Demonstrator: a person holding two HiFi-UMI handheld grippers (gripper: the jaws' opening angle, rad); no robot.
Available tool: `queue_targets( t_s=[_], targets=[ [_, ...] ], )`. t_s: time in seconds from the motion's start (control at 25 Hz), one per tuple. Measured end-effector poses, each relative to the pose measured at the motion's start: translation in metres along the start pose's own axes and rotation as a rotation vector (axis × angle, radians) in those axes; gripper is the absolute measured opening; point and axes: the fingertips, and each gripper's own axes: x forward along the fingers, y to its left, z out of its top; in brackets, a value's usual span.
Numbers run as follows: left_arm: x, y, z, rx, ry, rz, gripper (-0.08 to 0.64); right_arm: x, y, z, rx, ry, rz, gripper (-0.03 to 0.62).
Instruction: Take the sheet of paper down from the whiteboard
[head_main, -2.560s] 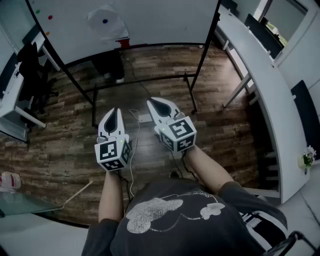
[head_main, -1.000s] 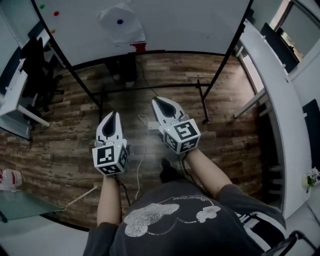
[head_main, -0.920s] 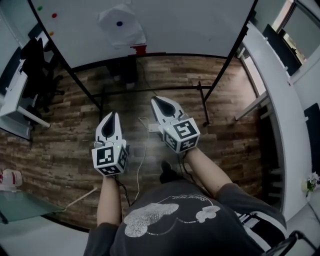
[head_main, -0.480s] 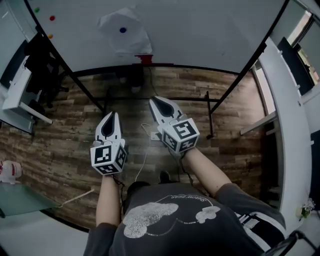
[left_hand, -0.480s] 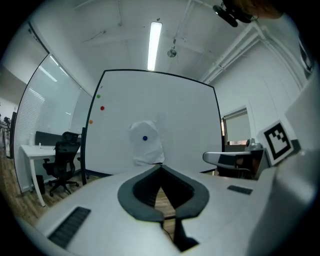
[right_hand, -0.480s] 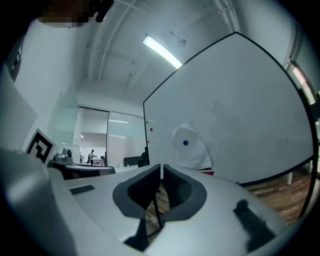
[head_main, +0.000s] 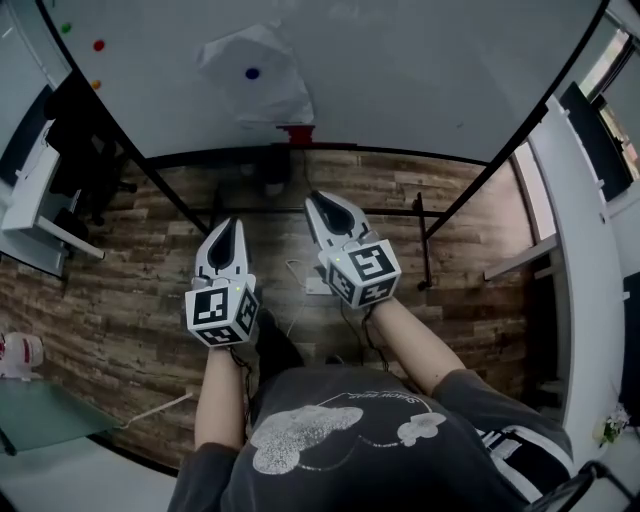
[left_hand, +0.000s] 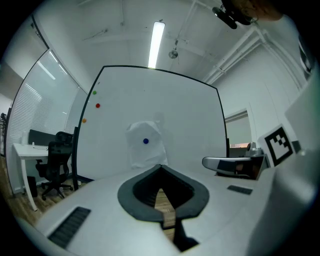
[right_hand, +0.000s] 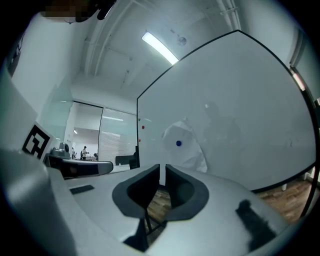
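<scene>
A wood-plank floor runs under one large whiteboard held in a black frame. One sheet of paper hangs on the board, left of its middle. It is creased and pinned by a single blue magnet. Its lower edge ends just above the board's bottom rail, near a small red object that sits there. Three more magnets, green, red and orange, line the board's left edge, well apart from the sheet.

Two grippers are held side by side, pointing level at the board and short of it. The left gripper has its jaws pressed together on nothing. The right gripper shows only a hairline slit between its jaws and is also empty. Between the grippers and the sheet lies open floor, crossed by the stand's low bar. A long white desk hems the right side, and a black chair stands at the left.
</scene>
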Motion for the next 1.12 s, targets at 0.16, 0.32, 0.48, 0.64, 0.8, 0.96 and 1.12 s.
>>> queue_targets(
  t_s=[0.16,0.32,0.48,0.64,0.8,0.96,1.12],
  targets=[
    [0.032,0.024,-0.002,-0.015,0.004,-0.039,0.012,0.034,-0.011,0.000,-0.016,-0.003,-0.046,0.025],
    [0.068,0.052,0.001,-0.012,0.010,-0.074,0.012,0.073,-0.021,0.001,-0.014,-0.009,-0.080,0.025],
    [0.105,0.077,0.005,-0.003,0.010,-0.119,0.012,0.110,-0.032,-0.001,-0.011,-0.010,-0.129,0.025],
    [0.140,0.102,0.012,0.001,0.011,-0.153,0.012,0.147,-0.044,0.001,-0.027,-0.009,-0.189,0.025],
    [0.165,0.125,0.018,0.002,0.016,-0.187,0.012,0.179,-0.052,0.010,-0.066,-0.017,-0.260,0.026],
    [0.188,0.147,0.023,0.003,0.013,-0.212,0.012,0.211,-0.052,0.022,-0.102,-0.029,-0.305,0.123],
    [0.209,0.165,0.030,0.009,0.000,-0.237,0.012,0.242,-0.059,0.034,-0.121,-0.051,-0.355,0.150]
  ],
)
